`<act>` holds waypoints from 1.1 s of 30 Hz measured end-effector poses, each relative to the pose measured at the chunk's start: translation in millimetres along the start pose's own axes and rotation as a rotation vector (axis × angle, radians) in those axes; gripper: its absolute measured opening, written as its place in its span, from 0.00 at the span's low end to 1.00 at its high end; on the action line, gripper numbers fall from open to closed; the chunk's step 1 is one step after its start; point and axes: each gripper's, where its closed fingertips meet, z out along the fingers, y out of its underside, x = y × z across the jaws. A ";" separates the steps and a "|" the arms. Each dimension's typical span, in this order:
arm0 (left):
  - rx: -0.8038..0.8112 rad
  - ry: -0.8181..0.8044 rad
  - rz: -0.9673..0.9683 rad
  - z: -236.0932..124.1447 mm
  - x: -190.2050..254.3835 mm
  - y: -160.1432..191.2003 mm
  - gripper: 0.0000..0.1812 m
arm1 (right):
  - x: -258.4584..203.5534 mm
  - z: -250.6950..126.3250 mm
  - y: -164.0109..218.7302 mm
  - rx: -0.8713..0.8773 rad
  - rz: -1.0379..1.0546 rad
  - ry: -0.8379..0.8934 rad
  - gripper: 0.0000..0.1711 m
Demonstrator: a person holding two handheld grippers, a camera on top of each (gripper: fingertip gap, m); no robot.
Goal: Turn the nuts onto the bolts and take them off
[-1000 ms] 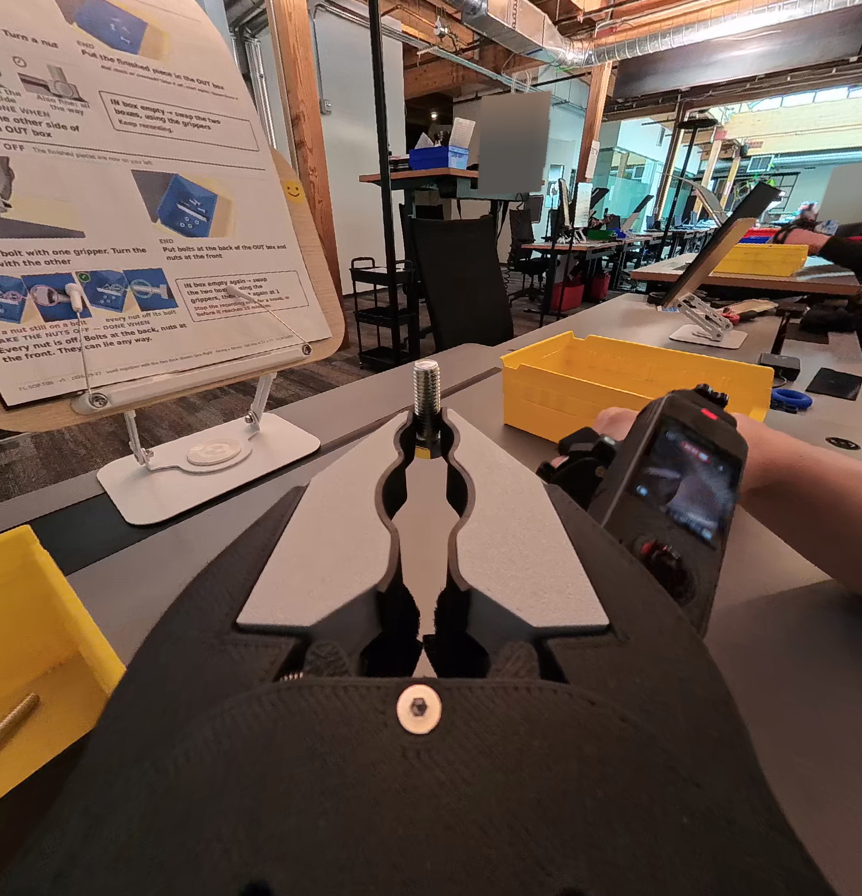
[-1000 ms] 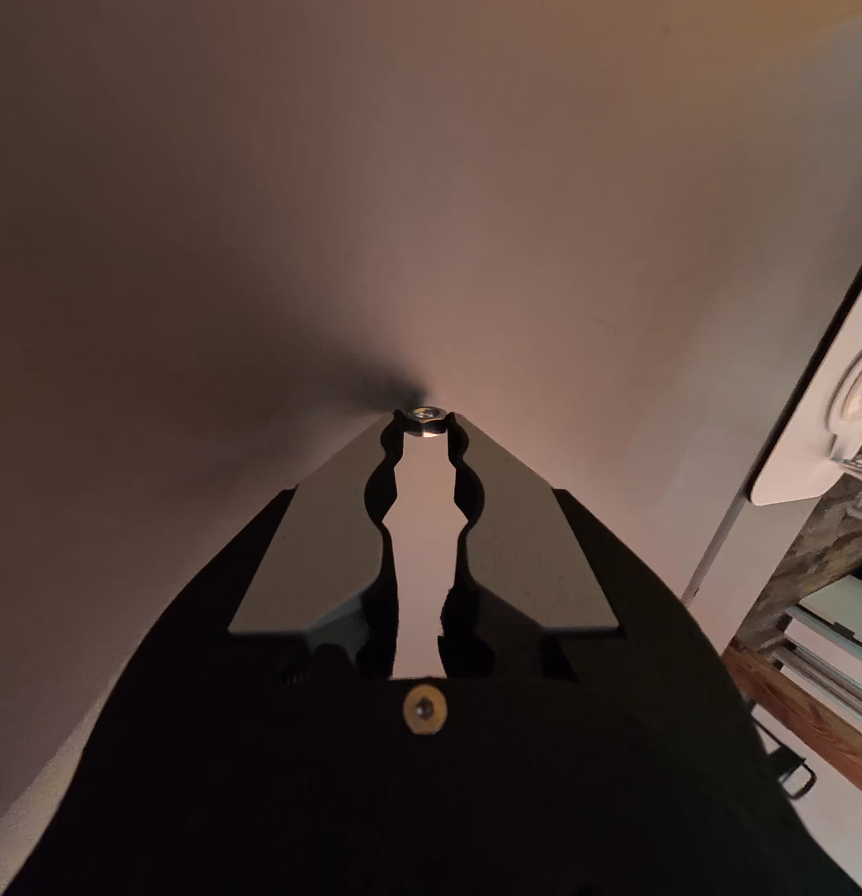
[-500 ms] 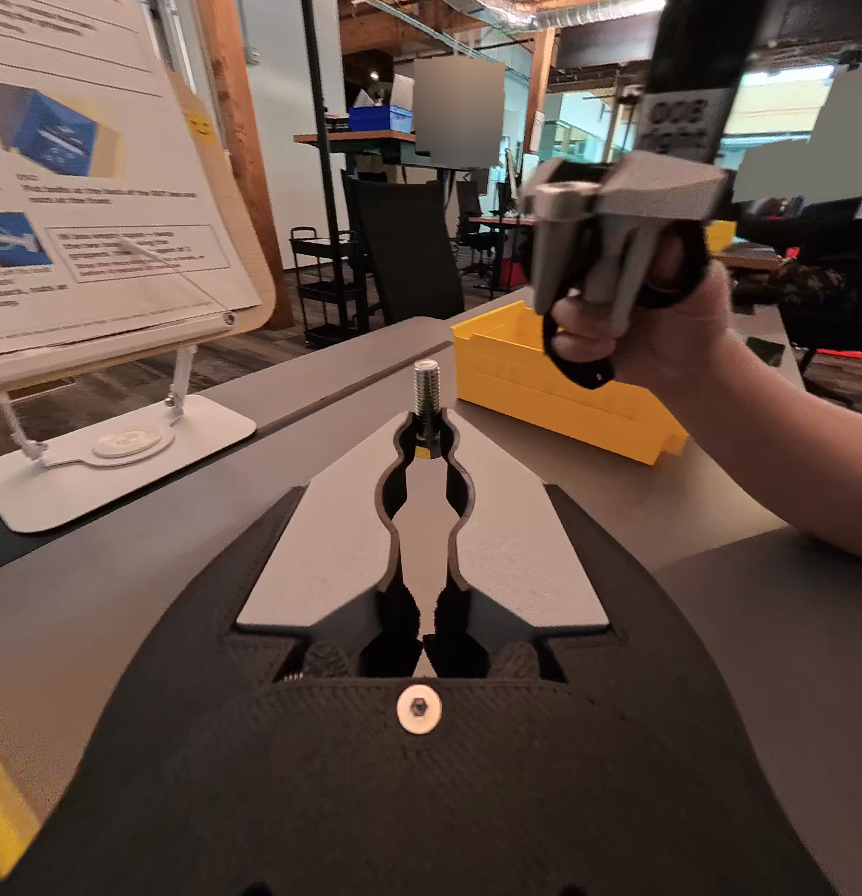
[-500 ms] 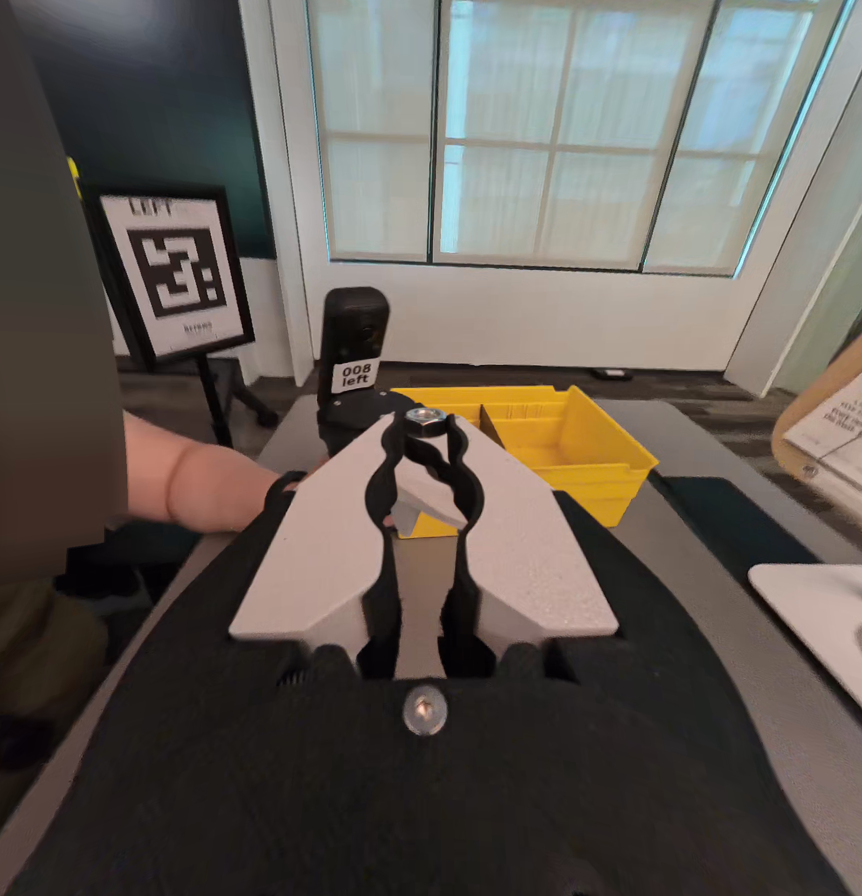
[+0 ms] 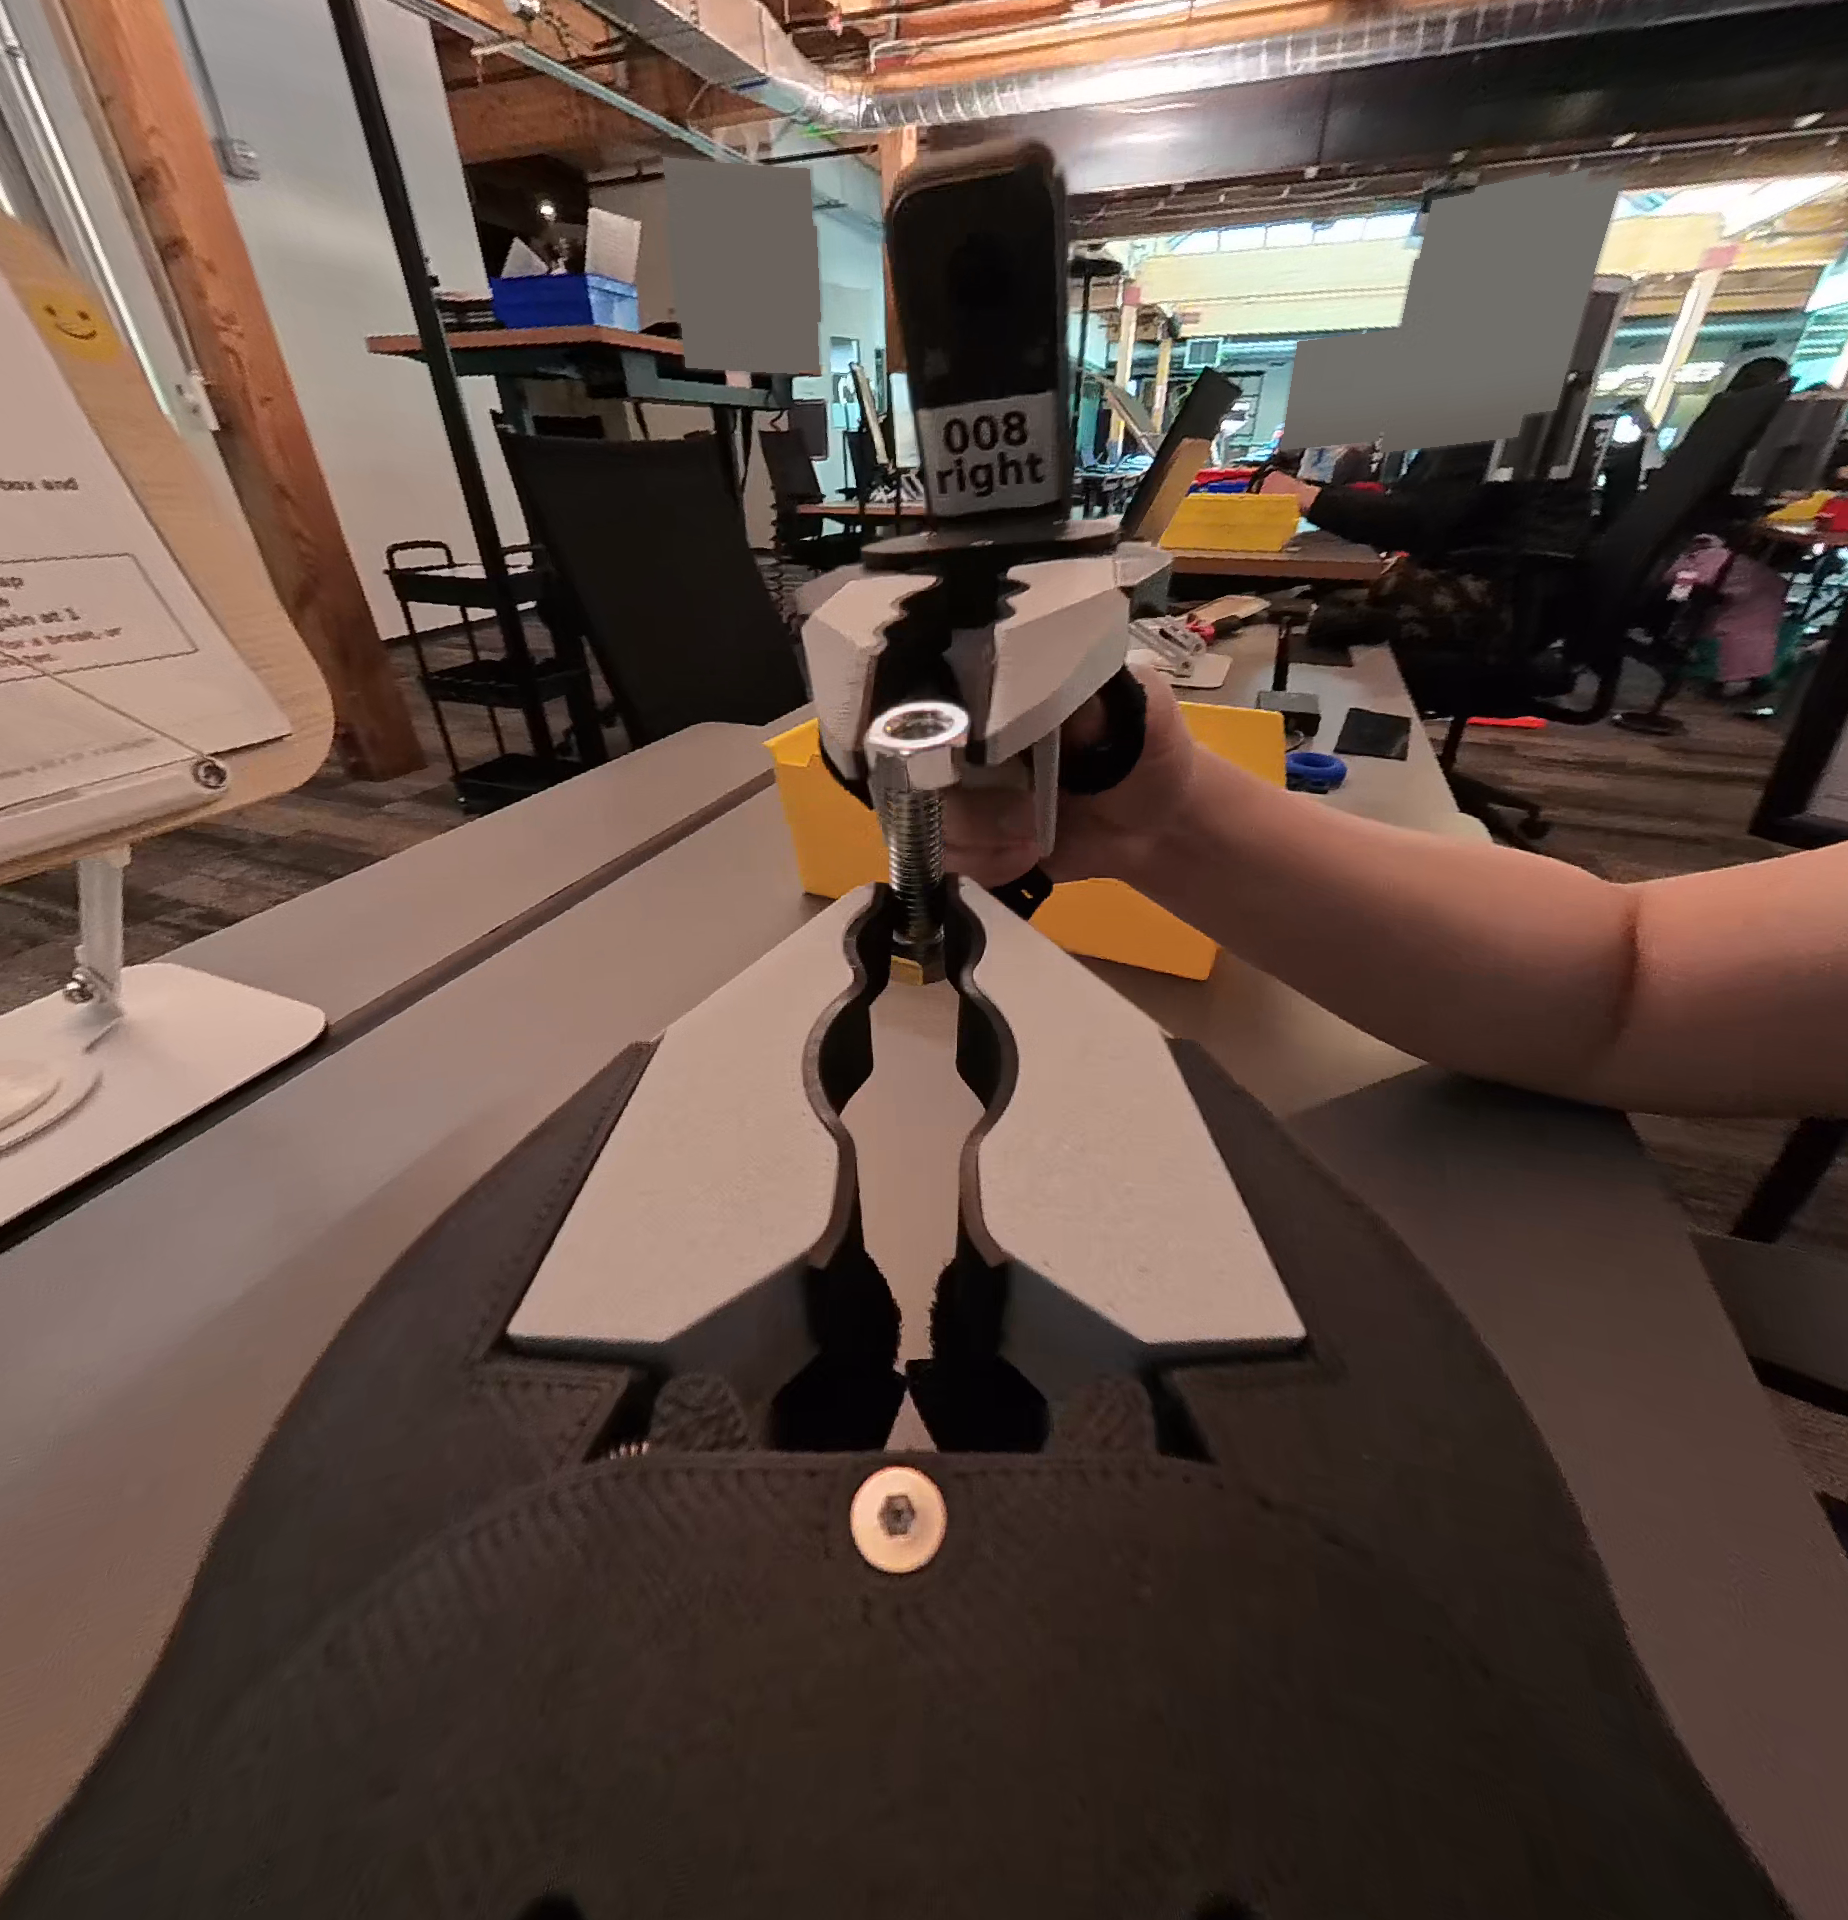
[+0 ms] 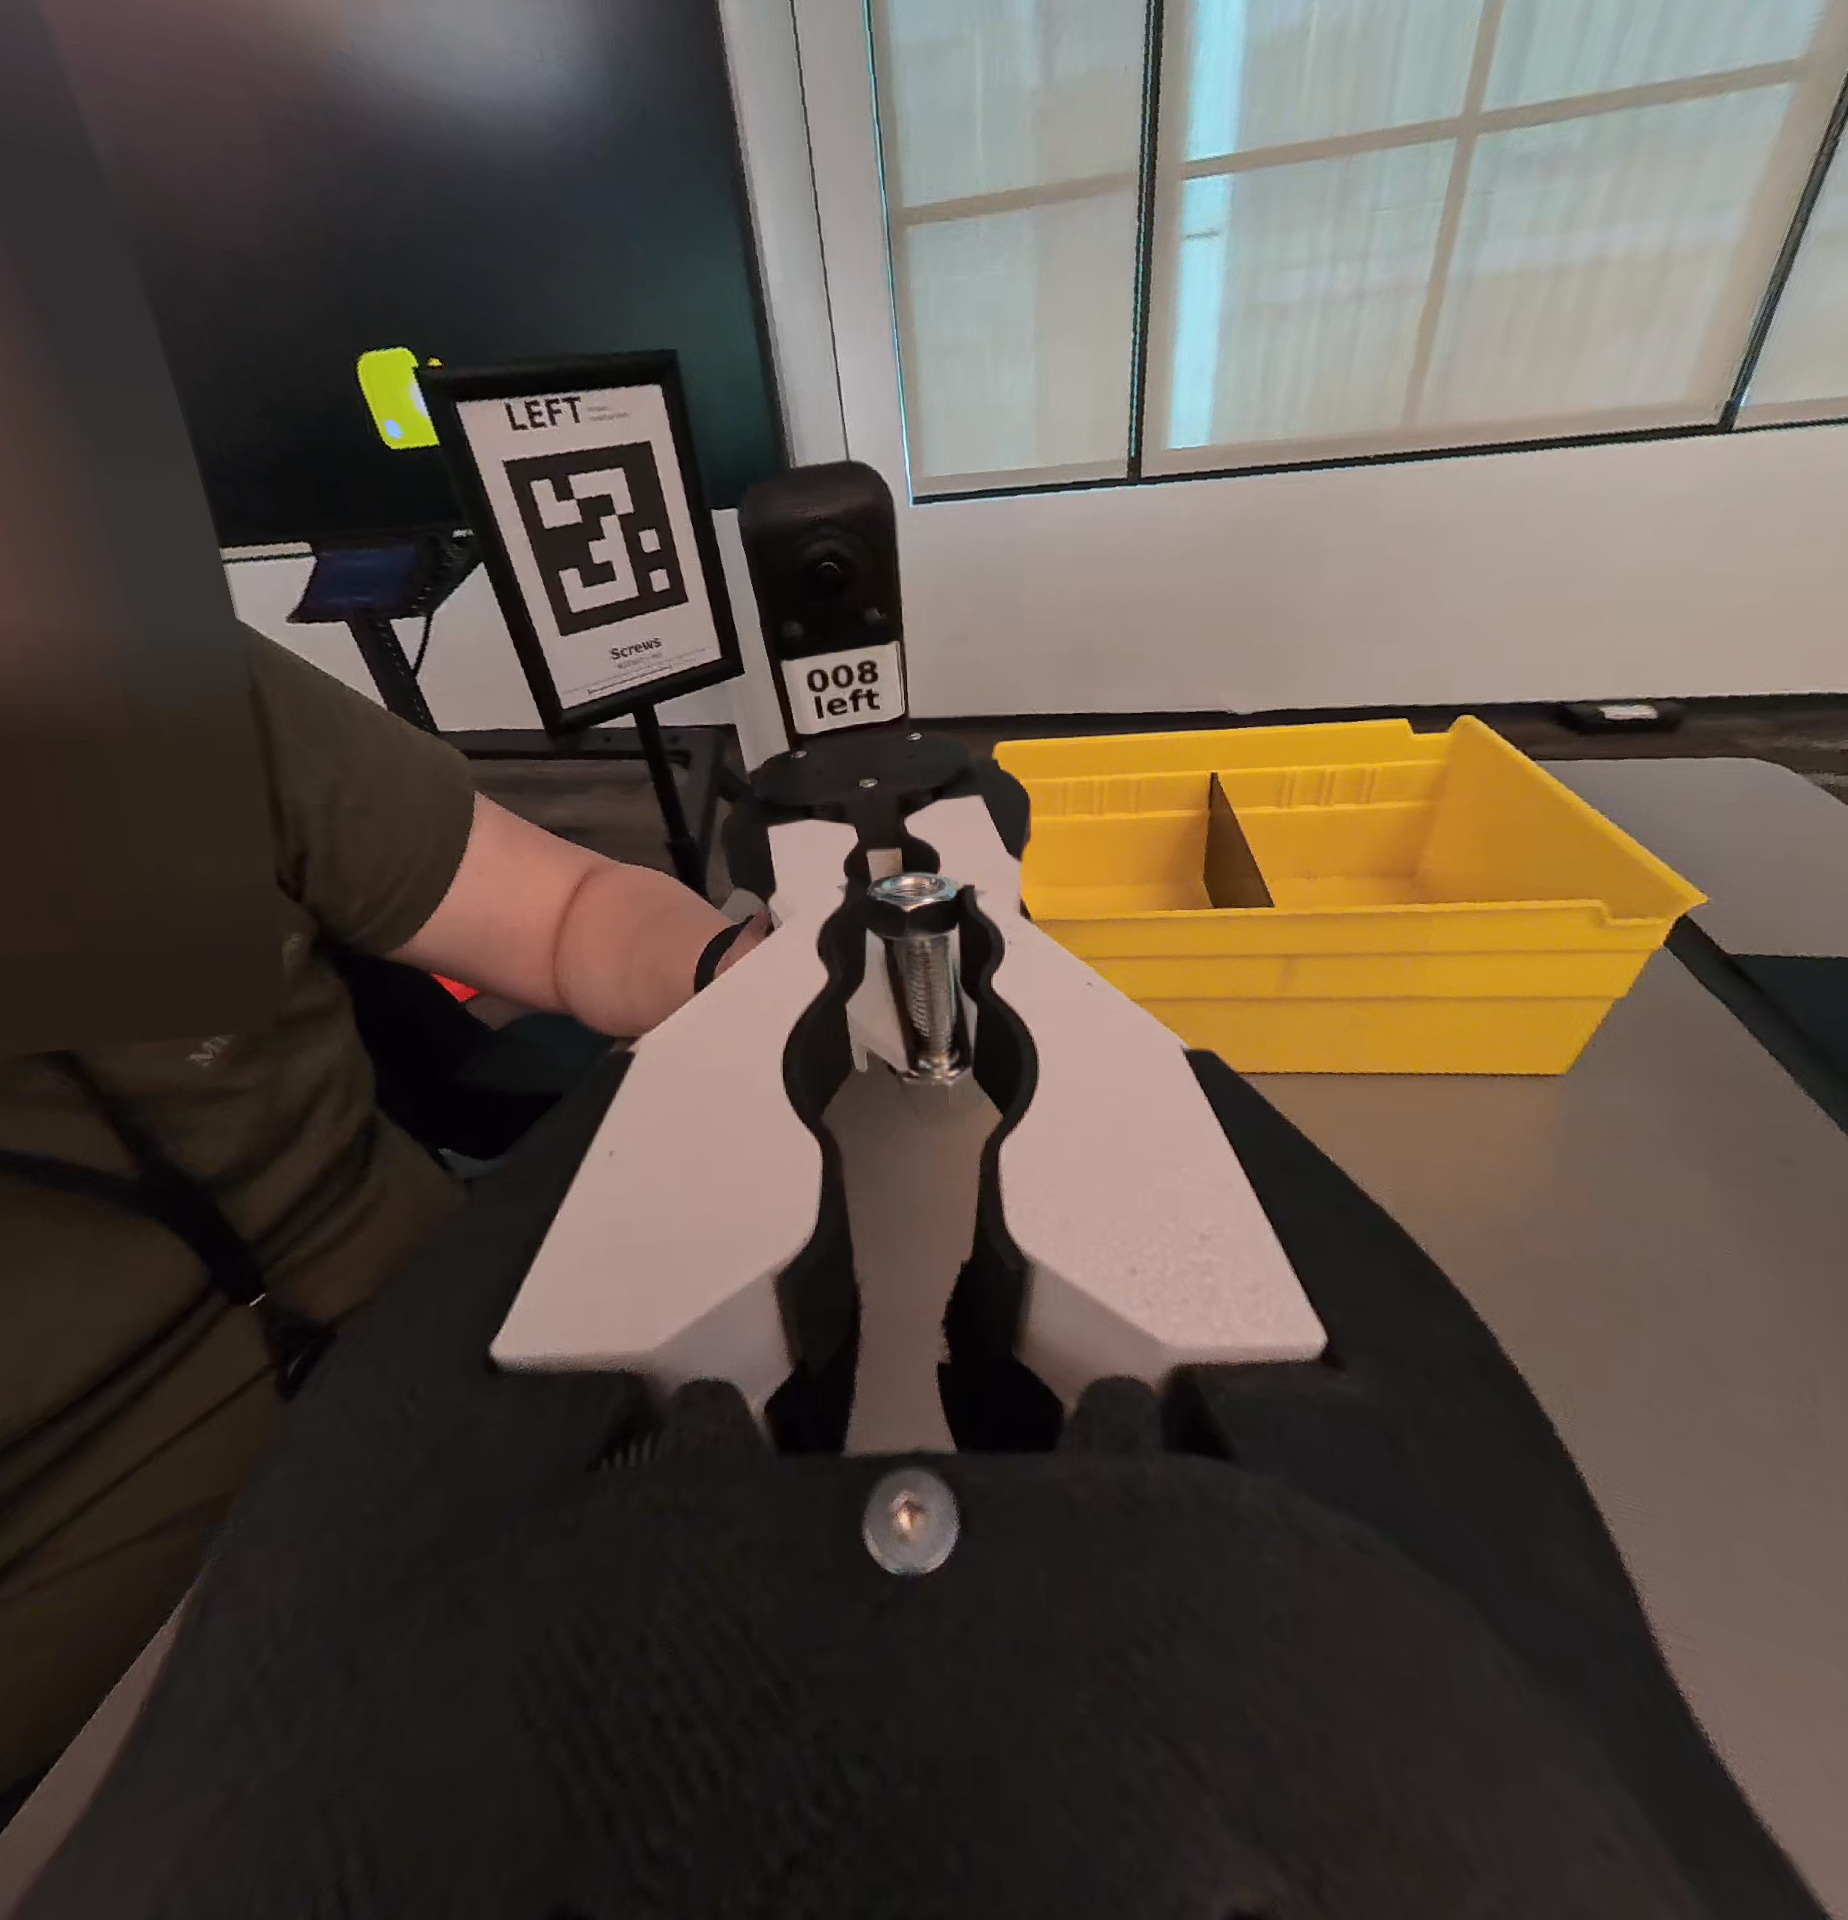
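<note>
The right gripper point(image 5: 918, 727) had swung in from the side, bringing its small shiny steel nut point(image 5: 916, 750) onto the upright silver threaded bolt point(image 5: 914, 873), fingers clamped on it. The left gripper point(image 5: 916, 940) pinched the bolt's bottom above the grey table point(image 5: 608, 894).

Two close wrist views, face to face, sharing the bolt point(image 5: 915, 831).

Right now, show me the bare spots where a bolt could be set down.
The grey tabletop lies bare beside the yellow plastic divided bin; both its compartments look empty. It is also bare between the white stand base and left gripper. It is crowded where right gripper holds the silver hex nut at the steel threaded bolt.
</note>
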 end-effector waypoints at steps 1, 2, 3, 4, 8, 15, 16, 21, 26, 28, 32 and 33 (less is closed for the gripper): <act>-0.002 0.010 -0.002 0.2 1.7 -0.2 0.04 | -0.9 -1.1 1.6 -0.007 0.007 -0.012 0.10; -0.007 0.022 0.000 0.7 3.6 0.3 0.04 | -2.2 -2.0 2.3 -0.008 0.006 -0.025 0.10; -0.006 0.032 0.004 1.2 5.8 0.3 0.04 | -2.3 -2.5 3.9 -0.015 -0.001 -0.027 0.10; -0.004 0.041 0.008 1.6 7.7 0.1 0.04 | -4.3 -2.8 4.8 -0.017 -0.005 -0.041 0.10; 0.012 0.111 0.006 2.0 19.6 -3.6 0.04 | -17.0 -4.5 2.5 0.010 -0.030 -0.116 0.10; 0.030 0.296 -0.001 0.9 49.2 -8.0 0.04 | -45.6 -7.6 1.3 0.042 -0.025 -0.295 0.10; 0.028 0.300 0.007 0.8 50.6 -7.9 0.04 | -46.3 -7.1 1.7 0.043 -0.015 -0.303 0.10; 0.012 0.192 0.037 1.0 34.5 -6.4 0.04 | -29.8 -4.5 1.4 0.047 -0.002 -0.212 0.10; -0.006 -0.030 -0.007 -4.4 -6.2 -4.2 0.04 | 12.4 0.3 0.4 0.058 -0.043 0.067 0.09; -0.019 -0.110 -0.016 -8.5 -21.0 -2.5 0.04 | 25.5 4.0 1.9 0.061 -0.061 0.167 0.09; -0.028 -0.190 -0.011 -13.2 -33.7 -1.1 0.04 | 33.9 15.3 -0.3 0.134 -0.070 0.263 0.09; -0.029 -0.182 -0.019 -13.0 -33.3 -1.0 0.04 | 33.3 16.6 -0.3 0.138 -0.070 0.264 0.09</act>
